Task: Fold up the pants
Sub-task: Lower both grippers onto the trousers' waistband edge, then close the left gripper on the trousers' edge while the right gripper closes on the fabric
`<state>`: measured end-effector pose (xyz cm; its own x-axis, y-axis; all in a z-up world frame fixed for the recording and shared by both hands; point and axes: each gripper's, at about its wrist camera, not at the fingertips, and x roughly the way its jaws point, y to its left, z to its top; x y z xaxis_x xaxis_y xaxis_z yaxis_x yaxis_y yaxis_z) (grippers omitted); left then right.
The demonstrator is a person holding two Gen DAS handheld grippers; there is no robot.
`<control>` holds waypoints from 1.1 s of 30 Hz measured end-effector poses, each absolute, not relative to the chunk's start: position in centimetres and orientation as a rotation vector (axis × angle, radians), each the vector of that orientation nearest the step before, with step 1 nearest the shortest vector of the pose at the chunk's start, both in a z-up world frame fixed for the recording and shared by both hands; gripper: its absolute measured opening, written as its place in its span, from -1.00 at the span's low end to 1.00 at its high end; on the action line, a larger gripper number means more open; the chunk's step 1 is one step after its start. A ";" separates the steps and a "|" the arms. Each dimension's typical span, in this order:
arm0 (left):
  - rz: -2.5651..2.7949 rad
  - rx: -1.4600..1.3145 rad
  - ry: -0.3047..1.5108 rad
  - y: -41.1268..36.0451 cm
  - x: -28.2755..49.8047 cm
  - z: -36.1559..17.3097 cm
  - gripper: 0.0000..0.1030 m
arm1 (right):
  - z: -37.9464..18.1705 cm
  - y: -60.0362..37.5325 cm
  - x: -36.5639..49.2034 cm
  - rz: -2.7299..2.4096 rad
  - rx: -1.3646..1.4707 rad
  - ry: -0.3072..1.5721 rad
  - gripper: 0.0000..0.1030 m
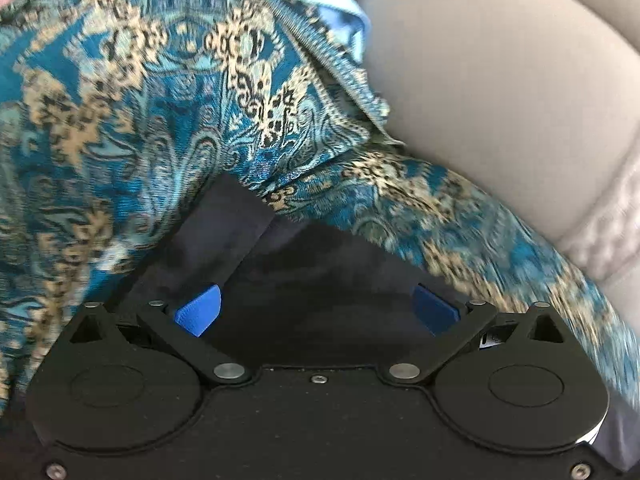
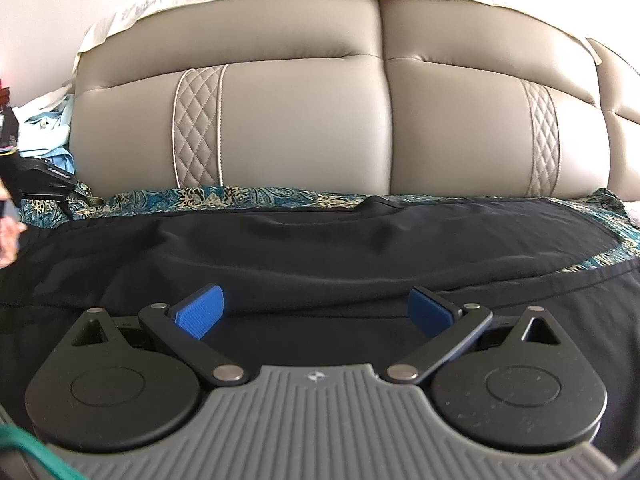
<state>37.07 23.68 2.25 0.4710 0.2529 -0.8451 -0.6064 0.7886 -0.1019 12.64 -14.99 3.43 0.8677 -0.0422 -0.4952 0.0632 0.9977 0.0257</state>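
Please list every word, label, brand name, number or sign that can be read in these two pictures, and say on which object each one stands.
No readable words or numbers in either view.
Right tool: a small emblem on its grey ribbed base, a symbol only, no letters.
Black device at the left edge: a faint strip of print, too small and blurred to read.

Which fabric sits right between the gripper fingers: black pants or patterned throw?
The black pants; the teal paisley throw lies beneath, behind them against the sofa back.
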 end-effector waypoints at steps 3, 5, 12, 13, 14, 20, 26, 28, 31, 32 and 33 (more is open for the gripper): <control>0.635 -0.467 0.955 23.8 38.8 0.8 0.99 | 3.0 -14.4 13.4 -0.051 0.031 0.525 1.00; 0.692 -0.462 0.940 23.6 39.8 0.2 1.00 | 2.8 -14.0 13.7 -0.050 0.022 0.531 1.00; 0.742 -0.429 0.974 22.8 41.0 -1.0 0.92 | 2.2 -13.4 14.2 -0.043 0.038 0.549 1.00; 0.741 -0.428 0.962 22.7 40.8 -0.9 0.62 | 2.2 -13.3 14.2 -0.042 0.039 0.549 1.00; 0.738 -0.430 0.938 22.6 40.2 -0.5 0.14 | 2.3 -13.3 14.2 -0.041 0.039 0.548 1.00; 0.622 -0.495 0.883 22.6 37.2 0.9 -0.83 | 2.4 -12.9 14.1 -0.028 0.052 0.544 1.00; 0.562 -0.438 0.832 22.4 33.4 2.8 -0.89 | 3.2 -12.7 13.6 -0.010 0.103 0.533 1.00; 0.526 -0.419 0.806 22.5 31.9 3.5 -0.89 | 3.5 -12.8 13.4 0.012 0.142 0.531 1.00; 0.468 -0.400 0.776 22.7 28.7 4.3 -0.90 | 4.0 -12.6 13.3 0.052 0.203 0.544 1.00; 0.450 -0.399 0.766 22.8 27.5 4.5 -0.90 | 4.0 -12.5 13.2 0.066 0.221 0.550 1.00; 0.432 -0.400 0.758 22.9 26.4 4.7 -0.90 | 4.1 -12.3 13.3 0.081 0.239 0.556 1.00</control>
<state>26.43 22.89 4.66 0.6476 0.2288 -0.7268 -0.5093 0.8395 -0.1895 13.26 -12.29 4.06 0.8469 0.1410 -0.5128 -0.0119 0.9690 0.2467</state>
